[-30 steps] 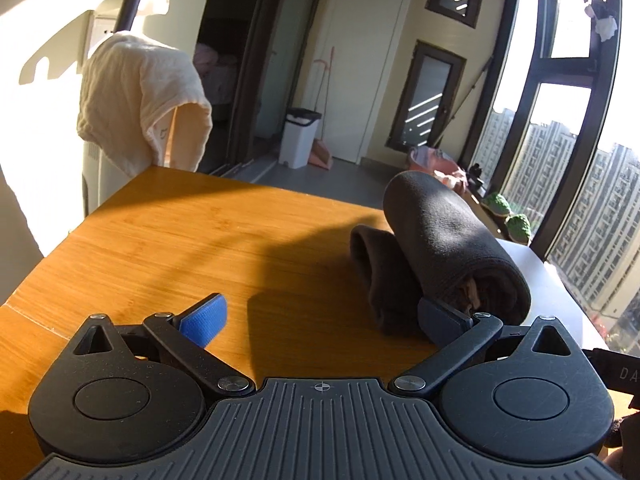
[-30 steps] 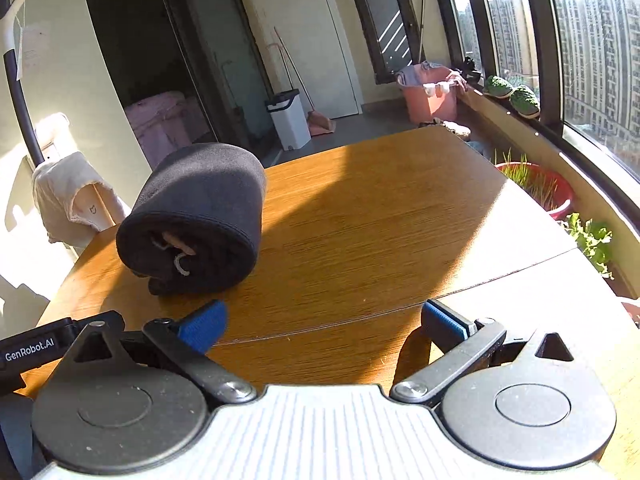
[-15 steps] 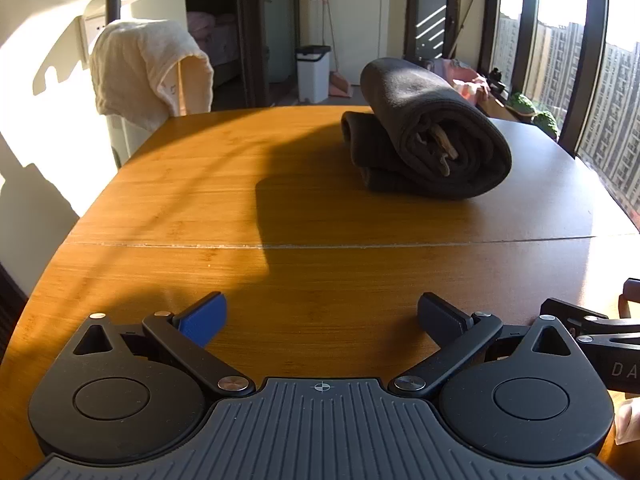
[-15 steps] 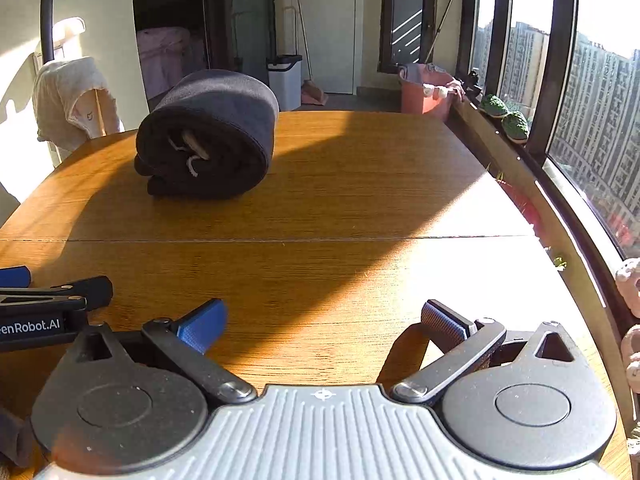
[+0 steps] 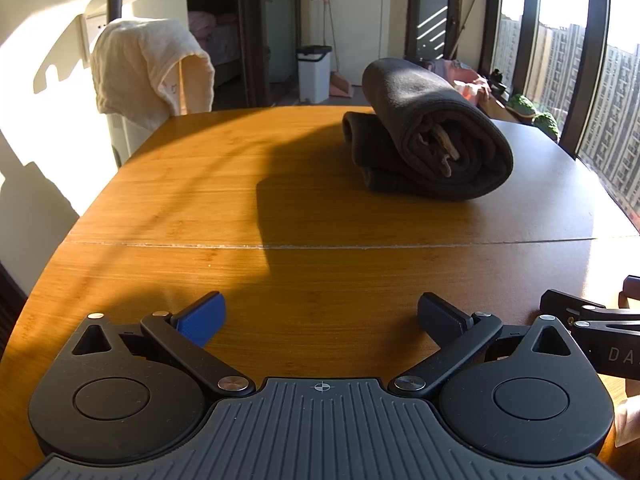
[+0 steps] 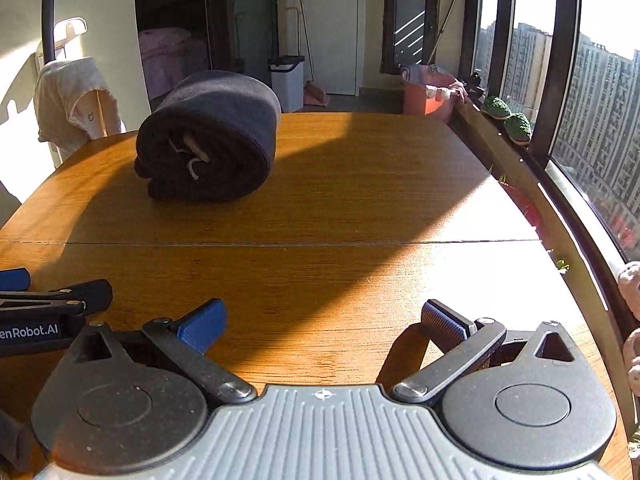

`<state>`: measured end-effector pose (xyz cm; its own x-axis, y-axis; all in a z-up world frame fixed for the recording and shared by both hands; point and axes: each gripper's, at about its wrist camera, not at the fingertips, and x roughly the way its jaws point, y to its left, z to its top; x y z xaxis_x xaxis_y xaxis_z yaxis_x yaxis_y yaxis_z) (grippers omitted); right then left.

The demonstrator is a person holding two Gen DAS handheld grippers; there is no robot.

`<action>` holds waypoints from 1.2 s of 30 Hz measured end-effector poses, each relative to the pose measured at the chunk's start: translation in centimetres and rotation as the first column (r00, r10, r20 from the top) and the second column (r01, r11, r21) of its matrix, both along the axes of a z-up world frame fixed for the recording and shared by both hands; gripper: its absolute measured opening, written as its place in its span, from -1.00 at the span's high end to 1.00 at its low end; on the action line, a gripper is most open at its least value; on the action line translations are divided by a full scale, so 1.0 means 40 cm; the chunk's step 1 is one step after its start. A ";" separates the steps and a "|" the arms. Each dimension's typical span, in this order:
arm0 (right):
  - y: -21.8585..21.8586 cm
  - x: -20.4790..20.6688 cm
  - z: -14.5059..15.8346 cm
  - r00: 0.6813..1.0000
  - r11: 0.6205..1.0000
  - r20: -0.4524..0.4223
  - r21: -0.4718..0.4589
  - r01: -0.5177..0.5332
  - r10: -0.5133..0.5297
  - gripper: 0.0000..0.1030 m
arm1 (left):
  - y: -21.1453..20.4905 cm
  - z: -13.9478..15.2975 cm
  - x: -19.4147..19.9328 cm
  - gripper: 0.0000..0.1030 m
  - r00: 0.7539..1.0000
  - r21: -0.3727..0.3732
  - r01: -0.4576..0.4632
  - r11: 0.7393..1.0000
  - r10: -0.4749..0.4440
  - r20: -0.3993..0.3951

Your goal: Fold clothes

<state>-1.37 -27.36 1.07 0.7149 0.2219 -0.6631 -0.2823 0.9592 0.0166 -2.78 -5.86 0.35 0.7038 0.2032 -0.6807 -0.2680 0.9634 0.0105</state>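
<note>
we hold the left hand-held gripper [image 5: 322, 314] and the right hand-held gripper [image 6: 322, 322] low over the near counter [image 5: 200, 200], both with jaws spread apart and empty. the rolled dark garment [image 5: 432, 136] lies on the far half of the counter, well apart from both.

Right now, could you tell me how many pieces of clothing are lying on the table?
1: a dark rolled garment on the far half of the wooden table. More pieces may be rolled inside. A cream cloth hangs beyond the table.
</note>
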 end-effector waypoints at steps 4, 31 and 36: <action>-0.003 -0.002 -0.001 1.000 1.000 0.001 0.002 0.000 0.000 -1.00 | 0.000 0.000 0.000 -1.00 1.000 0.000 0.000 1.000 0.000 0.000; -0.003 0.003 0.001 1.000 1.000 0.000 -0.001 -0.010 0.010 -1.00 | -0.002 -0.001 -0.001 -1.00 1.000 0.001 -0.002 1.000 0.002 0.001; -0.001 0.007 0.001 1.000 1.000 0.001 0.000 -0.005 0.005 -1.00 | -0.002 -0.001 -0.001 -1.00 1.000 0.000 -0.002 1.000 0.002 0.002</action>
<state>-1.10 -27.41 1.13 0.7143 0.2252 -0.6627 -0.2872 0.9577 0.0159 -2.81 -5.93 0.32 0.7047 0.2042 -0.6795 -0.2696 0.9629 0.0098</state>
